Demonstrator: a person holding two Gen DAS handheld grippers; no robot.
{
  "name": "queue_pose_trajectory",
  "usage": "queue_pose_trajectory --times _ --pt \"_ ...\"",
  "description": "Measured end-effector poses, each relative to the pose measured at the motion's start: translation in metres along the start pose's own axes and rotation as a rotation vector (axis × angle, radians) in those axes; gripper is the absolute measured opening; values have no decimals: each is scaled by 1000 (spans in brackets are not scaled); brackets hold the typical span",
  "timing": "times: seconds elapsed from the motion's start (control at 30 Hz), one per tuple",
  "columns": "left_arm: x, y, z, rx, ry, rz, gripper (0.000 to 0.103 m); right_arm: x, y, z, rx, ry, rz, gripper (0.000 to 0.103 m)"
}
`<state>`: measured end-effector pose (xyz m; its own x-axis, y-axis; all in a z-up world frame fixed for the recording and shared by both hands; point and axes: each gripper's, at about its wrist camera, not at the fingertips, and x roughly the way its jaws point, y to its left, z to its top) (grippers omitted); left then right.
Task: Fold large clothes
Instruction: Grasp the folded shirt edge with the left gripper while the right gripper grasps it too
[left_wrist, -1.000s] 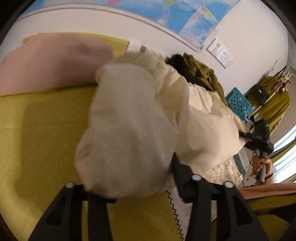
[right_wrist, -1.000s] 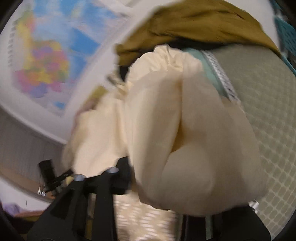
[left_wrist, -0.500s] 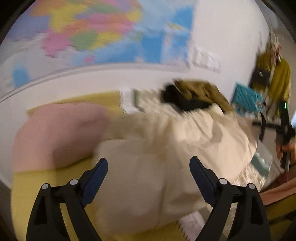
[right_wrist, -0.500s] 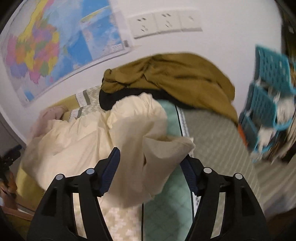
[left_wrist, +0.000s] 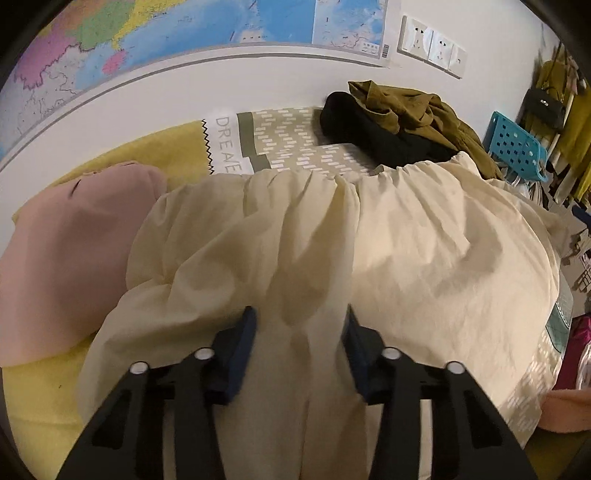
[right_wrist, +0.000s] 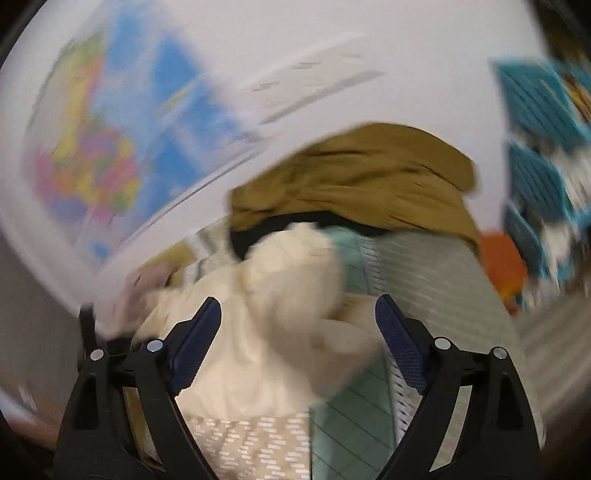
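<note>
A large cream garment (left_wrist: 332, 251) with a gathered elastic edge lies spread across the bed. My left gripper (left_wrist: 300, 325) is open, its fingers resting on the cloth with a fold between them. In the blurred right wrist view the same cream garment (right_wrist: 280, 317) lies bunched on the bed, and my right gripper (right_wrist: 298, 317) is open and empty just above it.
A pink pillow (left_wrist: 62, 258) lies at the left on the yellow sheet (left_wrist: 37, 398). An olive garment (left_wrist: 417, 107) over a black one (left_wrist: 373, 133) is piled at the wall. A patterned quilt (right_wrist: 443, 280), a blue crate (left_wrist: 517, 147) and a wall map (left_wrist: 147, 33) show too.
Both grippers let go of the cream garment and opened. It dropped flat onto the bed. My left gripper has come down onto the cloth; my right is swinging, its view blurred.
</note>
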<state>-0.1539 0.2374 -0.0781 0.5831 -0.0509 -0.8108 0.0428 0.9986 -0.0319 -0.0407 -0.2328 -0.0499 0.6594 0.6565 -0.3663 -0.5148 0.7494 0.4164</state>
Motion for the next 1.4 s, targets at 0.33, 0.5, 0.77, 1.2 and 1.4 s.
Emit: queue_pose_trajectory --times 0.33,0.5,0.77,1.2,1.4 --pt "12 -10 22 3 14 15 12 186 91 -20 -390 288 -49 3" --pt "12 0 37 -31 1 27 5 180 105 10 -384 168 -16 1" --pt "36 9 46 -49 22 65 15 235 89 5 -366 311 -53 4" --pt "-9 16 13 -25 -101 105 51 134 30 7 -281 134 45 48" --pt "-1 21 6 -44 -96 112 56 166 -54 -3 -2 156 -4 33"
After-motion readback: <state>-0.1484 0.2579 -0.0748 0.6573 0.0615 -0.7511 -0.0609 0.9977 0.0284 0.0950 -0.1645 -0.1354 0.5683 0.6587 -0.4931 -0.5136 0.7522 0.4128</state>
